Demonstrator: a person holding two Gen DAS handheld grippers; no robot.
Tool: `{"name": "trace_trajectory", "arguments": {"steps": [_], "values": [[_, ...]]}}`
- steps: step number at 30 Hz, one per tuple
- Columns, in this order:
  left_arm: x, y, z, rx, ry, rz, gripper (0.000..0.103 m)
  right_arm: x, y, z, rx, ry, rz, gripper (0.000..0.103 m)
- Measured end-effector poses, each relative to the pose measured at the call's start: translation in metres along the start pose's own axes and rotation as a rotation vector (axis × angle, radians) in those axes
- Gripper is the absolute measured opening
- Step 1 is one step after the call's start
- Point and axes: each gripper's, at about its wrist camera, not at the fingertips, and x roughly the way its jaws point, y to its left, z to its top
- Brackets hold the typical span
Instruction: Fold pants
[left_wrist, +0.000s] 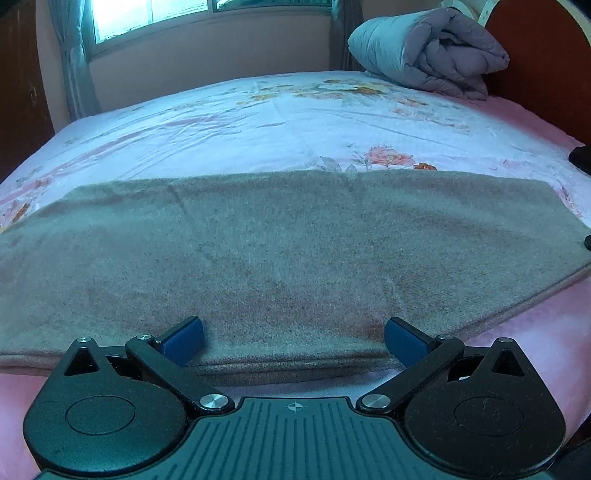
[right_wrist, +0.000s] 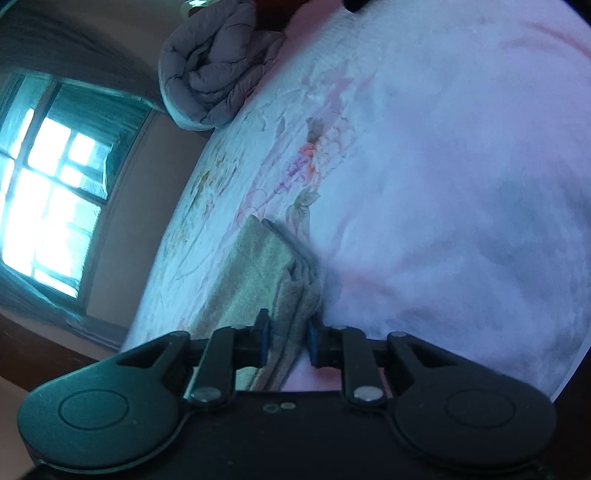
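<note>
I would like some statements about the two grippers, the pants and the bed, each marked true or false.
1. The left gripper is open. True.
2. The right gripper is empty. False: it is shut on an edge of the grey pants.
3. The pants lie on the floor. False: they lie on the floral bed sheet.
4. A rolled grey quilt sits at the far end of the bed. True.

No legible text, label, brand or number appears in either view. The only sign is a small crosshair mark (left_wrist: 294, 407) on the left gripper (left_wrist: 293, 338) body, centred behind its fingers.
</note>
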Motion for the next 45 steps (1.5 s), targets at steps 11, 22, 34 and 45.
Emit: {"name": "trace_trajectory", "arguments": {"steps": [11, 22, 34, 45], "values": [[0.004, 0.002, -0.007, 0.000, -0.038, -0.009, 0.103, -0.017, 0.058, 0.000, -0.170, -0.045, -0.030, 0.009], [-0.077, 0.159, -0.011, -0.170, -0.184, -0.019, 0.103, -0.018, 0.250, -0.068, -0.547, -0.060, 0.160, 0.009], [-0.136, 0.366, -0.115, -0.609, -0.158, 0.173, 0.103, 0.103, 0.317, -0.336, -0.919, 0.463, 0.263, 0.028], [-0.114, 0.338, -0.106, -0.555, -0.155, 0.099, 0.103, 0.108, 0.265, -0.306, -0.763, 0.480, 0.138, 0.021]]}}
